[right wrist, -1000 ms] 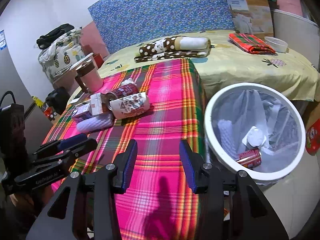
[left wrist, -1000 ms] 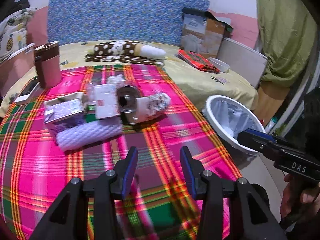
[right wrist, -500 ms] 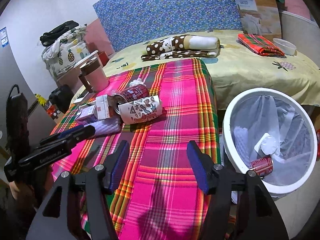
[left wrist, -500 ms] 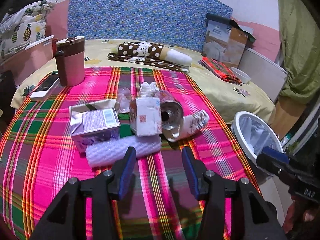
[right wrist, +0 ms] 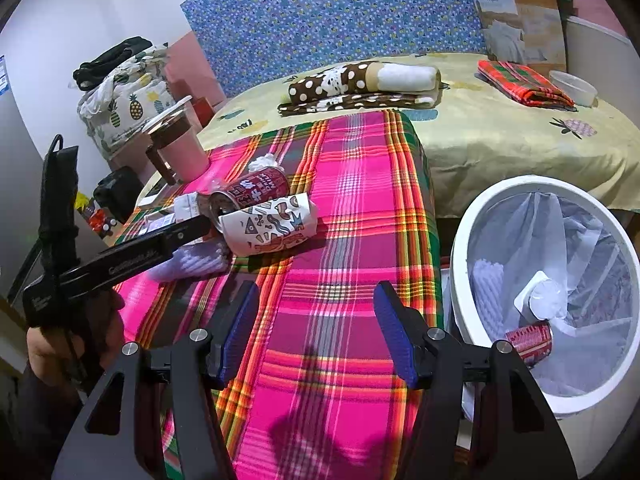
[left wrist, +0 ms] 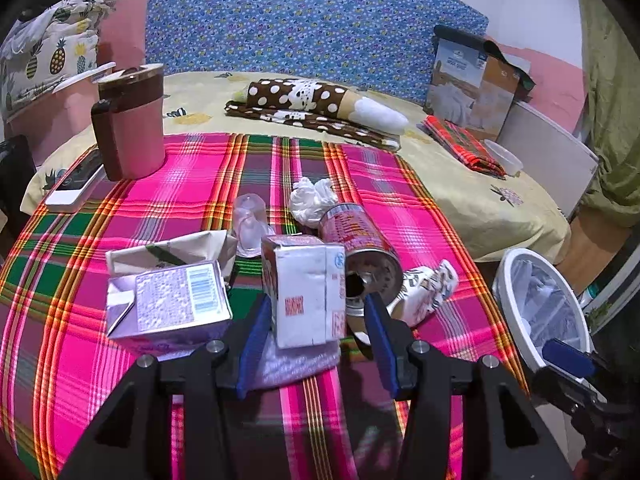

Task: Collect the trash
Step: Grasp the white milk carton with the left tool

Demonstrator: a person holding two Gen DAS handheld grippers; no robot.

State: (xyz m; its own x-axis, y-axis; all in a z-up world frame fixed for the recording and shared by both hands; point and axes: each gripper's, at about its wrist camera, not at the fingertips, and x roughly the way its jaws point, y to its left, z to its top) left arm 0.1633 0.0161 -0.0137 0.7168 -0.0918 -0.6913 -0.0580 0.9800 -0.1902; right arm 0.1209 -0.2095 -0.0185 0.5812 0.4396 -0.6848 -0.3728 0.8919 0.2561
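Left gripper point(left wrist: 314, 334), fingers wide, straddles a white carton point(left wrist: 304, 290) beside the red can point(right wrist: 250, 196); right gripper point(right wrist: 314, 334) wide, empty; lettering unreadable.

Pink, green and yellow plaid cloth point(left wrist: 192, 184) fills the centre; a blue floral-print panel point(left wrist: 304, 20) runs across the top. At middle left a lilac carton point(left wrist: 168, 304), beside it a white carton point(left wrist: 308, 292) with red print and a red can point(left wrist: 356, 236). Upper middle, a brown white-dotted roll point(left wrist: 296, 96). Right edge, a white bin point(right wrist: 472, 232)
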